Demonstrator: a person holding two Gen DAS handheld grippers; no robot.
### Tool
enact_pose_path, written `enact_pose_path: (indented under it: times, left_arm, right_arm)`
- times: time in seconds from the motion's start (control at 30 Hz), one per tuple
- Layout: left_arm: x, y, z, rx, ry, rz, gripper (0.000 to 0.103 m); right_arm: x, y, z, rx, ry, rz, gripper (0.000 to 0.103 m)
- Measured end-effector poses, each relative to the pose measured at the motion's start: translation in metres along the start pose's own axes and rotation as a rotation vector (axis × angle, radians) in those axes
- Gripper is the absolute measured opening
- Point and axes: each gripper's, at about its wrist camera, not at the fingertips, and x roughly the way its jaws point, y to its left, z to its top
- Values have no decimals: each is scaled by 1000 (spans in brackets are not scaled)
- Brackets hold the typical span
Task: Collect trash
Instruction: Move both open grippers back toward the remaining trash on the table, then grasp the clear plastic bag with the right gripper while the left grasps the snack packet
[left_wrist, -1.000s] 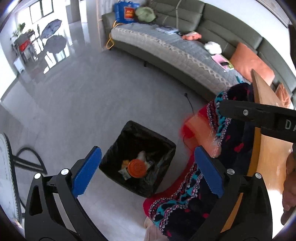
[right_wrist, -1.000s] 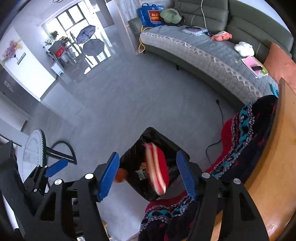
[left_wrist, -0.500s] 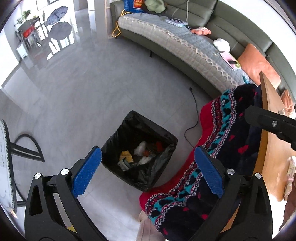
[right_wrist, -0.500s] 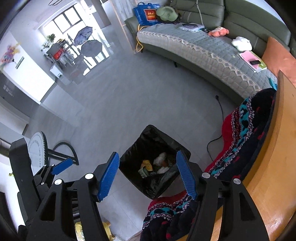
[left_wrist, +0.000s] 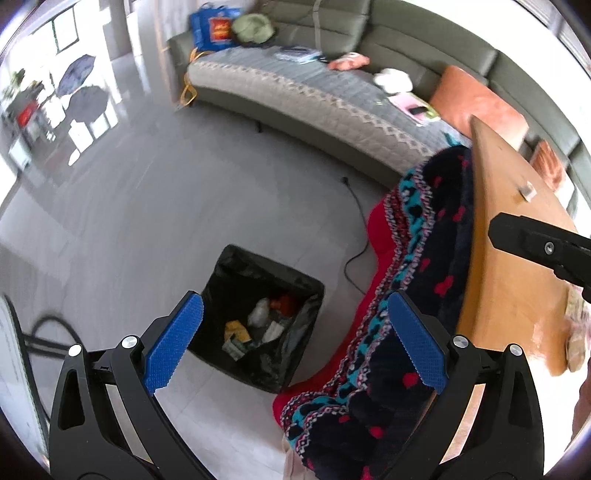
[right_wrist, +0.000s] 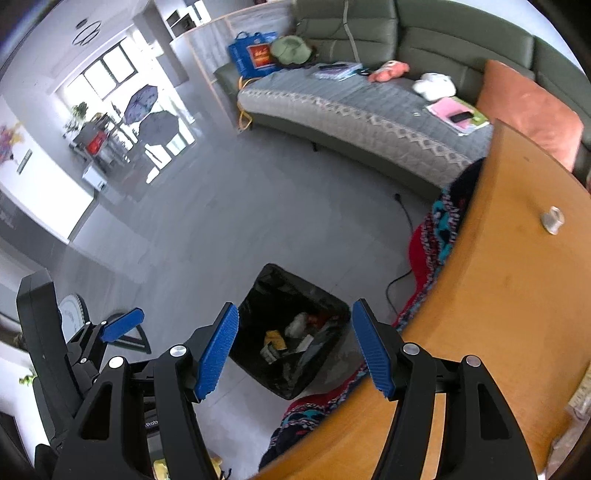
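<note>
Both the left claw (left_wrist: 291, 341) and right claw (right_wrist: 293, 349) are held wide open and empty above the black-lined trash bin (right_wrist: 258, 295); next, the small crumpled grey scrap (right_wrist: 553, 219) on the curved wooden worktop (right_wrist: 498, 277), right of and beyond the right claw, likely needs fetching.

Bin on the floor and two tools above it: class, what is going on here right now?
A person holds a tool in each hand above a black-lined bin standing on the floor beside a wooden table. The left tool and right tool are both open and empty. The bin holds several bits of trash. A small crumpled piece lies on the table, not yet picked up. A patterned blanket hangs at the table's edge.
</note>
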Motion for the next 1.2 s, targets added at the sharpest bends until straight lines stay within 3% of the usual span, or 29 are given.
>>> enact_pose_path:
  times: [0.43,0.77,1.2]
  left_arm:
    - [-19,-118,-4,219,-24,-100,97]
    - [-27,-205,-25,362,-17,-190,97]
    - [-37,-302,-43,481,-20,-269,97]
  right_arm:
    - [-68,-96,-30,164,-98,-54,65]
    - [-124,-177,-78,285,-169,-116,65]
    - [-187,-275,-138,395,-235,-263,65]
